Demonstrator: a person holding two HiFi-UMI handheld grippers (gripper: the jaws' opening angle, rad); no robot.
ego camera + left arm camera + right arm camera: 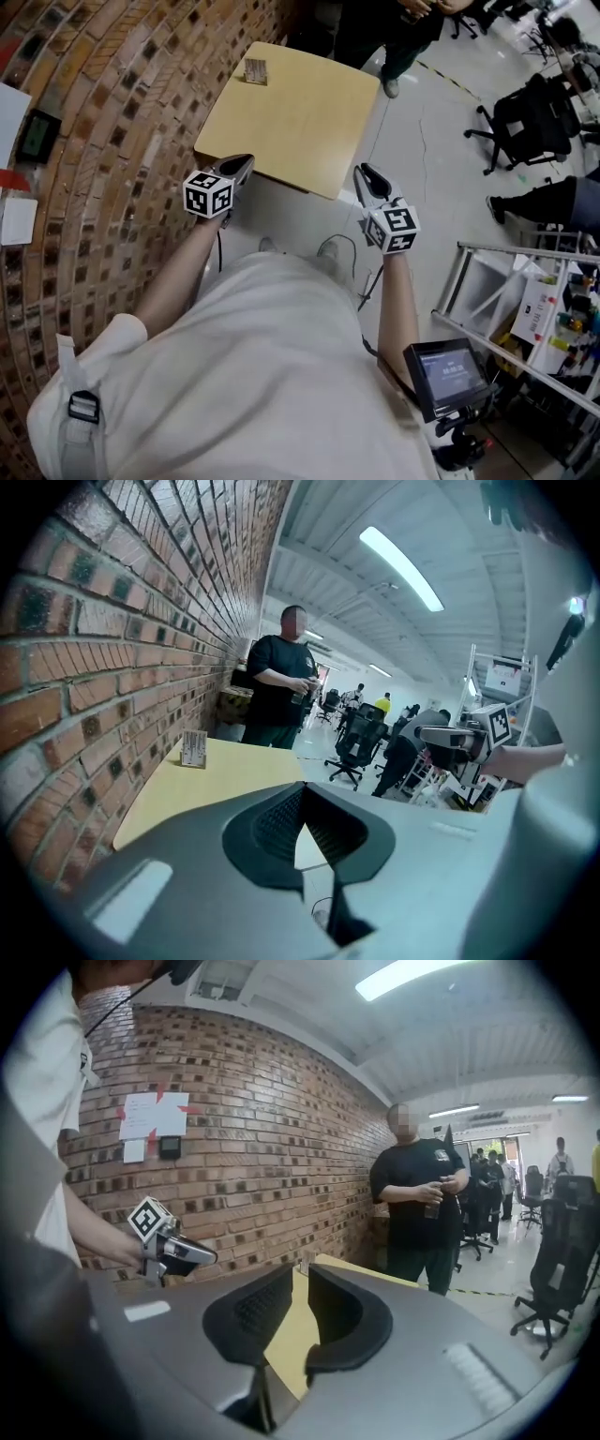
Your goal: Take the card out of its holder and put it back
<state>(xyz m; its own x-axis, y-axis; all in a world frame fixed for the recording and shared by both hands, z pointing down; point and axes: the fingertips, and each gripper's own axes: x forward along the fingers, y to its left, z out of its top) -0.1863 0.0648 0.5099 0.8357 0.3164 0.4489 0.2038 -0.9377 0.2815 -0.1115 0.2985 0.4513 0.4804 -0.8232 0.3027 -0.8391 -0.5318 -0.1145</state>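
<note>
A small card holder with a card (255, 71) stands on the far left corner of the pale wooden table (309, 131). It also shows in the left gripper view (194, 748), and just behind the jaws in the right gripper view (302, 1266). My left gripper (246, 161) hovers at the table's near left edge, jaws shut and empty (302, 794). At the near right corner my right gripper (364, 172) is held with a narrow gap between its pads and nothing in it (300, 1283). Both are well short of the holder.
A brick wall (94, 141) runs along the table's left side. A person in dark clothes (403, 28) stands beyond the far edge. Office chairs (530, 117) are at the right, with a metal rack (525, 309) and a small screen on a stand (450, 375) nearer.
</note>
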